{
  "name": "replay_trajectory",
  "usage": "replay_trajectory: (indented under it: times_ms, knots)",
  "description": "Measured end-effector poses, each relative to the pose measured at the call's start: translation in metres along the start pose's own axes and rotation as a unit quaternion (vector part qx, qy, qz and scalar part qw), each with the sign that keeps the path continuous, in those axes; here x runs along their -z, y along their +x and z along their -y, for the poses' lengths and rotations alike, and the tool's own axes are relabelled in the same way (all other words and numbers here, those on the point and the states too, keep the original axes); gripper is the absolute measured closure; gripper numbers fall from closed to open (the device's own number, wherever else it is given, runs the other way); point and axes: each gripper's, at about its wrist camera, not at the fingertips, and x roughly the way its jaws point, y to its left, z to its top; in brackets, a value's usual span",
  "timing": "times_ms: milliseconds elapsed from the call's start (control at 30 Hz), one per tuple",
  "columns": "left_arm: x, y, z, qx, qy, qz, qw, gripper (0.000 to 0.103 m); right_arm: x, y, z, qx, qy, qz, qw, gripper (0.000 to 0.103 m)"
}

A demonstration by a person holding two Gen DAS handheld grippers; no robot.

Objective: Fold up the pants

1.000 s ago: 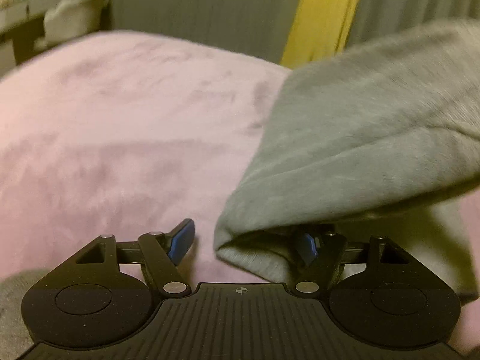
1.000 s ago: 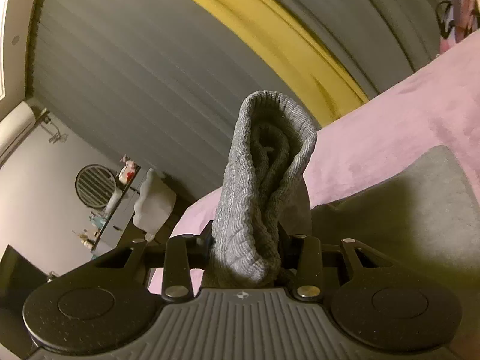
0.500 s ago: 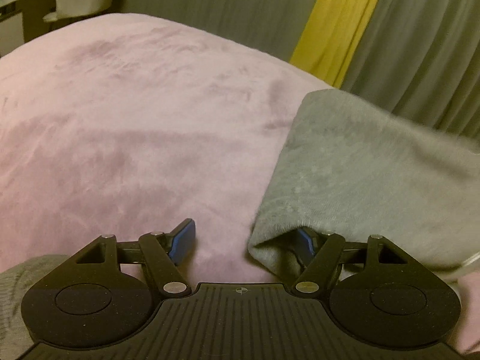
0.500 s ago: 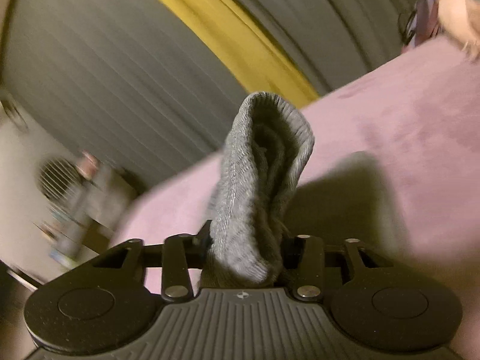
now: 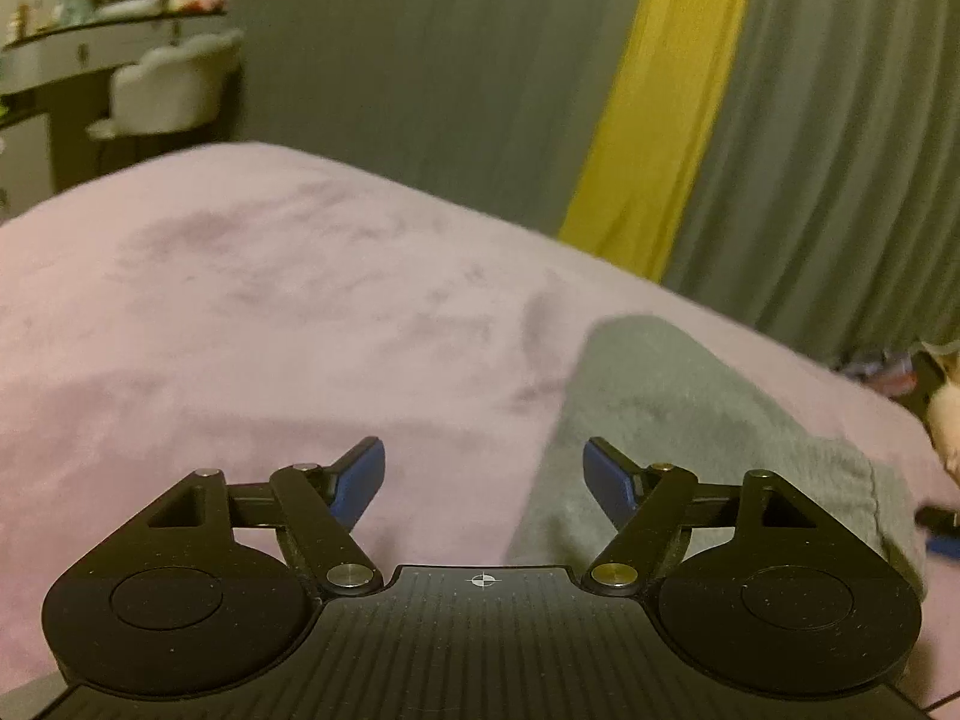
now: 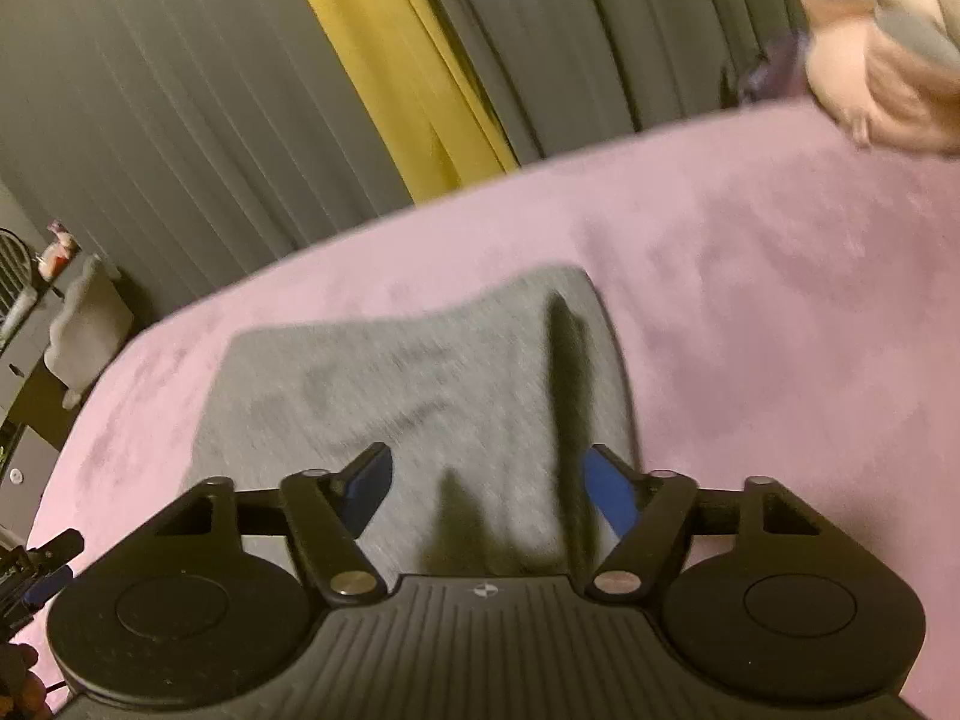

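Both pairs of jaws stand wide with nothing between them: the left gripper (image 5: 483,471) and the right gripper (image 6: 489,489), whose jaws have just been opening. Under them the folded grey pants (image 6: 420,372) lie flat mid-bed on the pink blanket (image 5: 240,312), short of the far edge.

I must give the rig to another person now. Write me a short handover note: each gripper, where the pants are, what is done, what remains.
Left gripper: open, nothing between its pads, above the pink blanket at the left edge of the pants.
Right gripper: open; its jaws have just been opening, and it holds nothing now, above the pants.
Pants: grey, lying folded flat on the blanket, released by both grippers.
Done: one fold appears laid down.
Left: probably smooth it and check whether another fold is needed; the near part of the pants is hidden behind the grippers.
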Motion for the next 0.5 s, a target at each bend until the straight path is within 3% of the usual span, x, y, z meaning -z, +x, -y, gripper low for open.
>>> replay_trajectory:
  times_ms: [100, 267, 367, 500]
  knots:
    - [0.010, 0.022, 0.013, 0.012, 0.013, -0.024, 0.9995, 0.024, -0.002, 0.001, -0.017, -0.023, -0.029, 0.018, 0.999, 0.069]
    - [0.038, 0.056, 0.025, -0.015, 0.065, -0.101, 0.9926, 0.022, 0.010, 0.019, -0.044, -0.038, -0.126, -0.001, 0.991, 0.069]
    - [0.038, 0.060, 0.022, -0.027, 0.059, -0.101, 0.9928, 0.013, 0.030, 0.040, -0.041, -0.024, -0.151, -0.058, 0.987, 0.069]
    - [0.039, 0.063, 0.017, -0.023, 0.047, -0.100, 0.9936, 0.012, 0.037, 0.032, -0.048, -0.014, -0.164, -0.039, 0.986, 0.069]
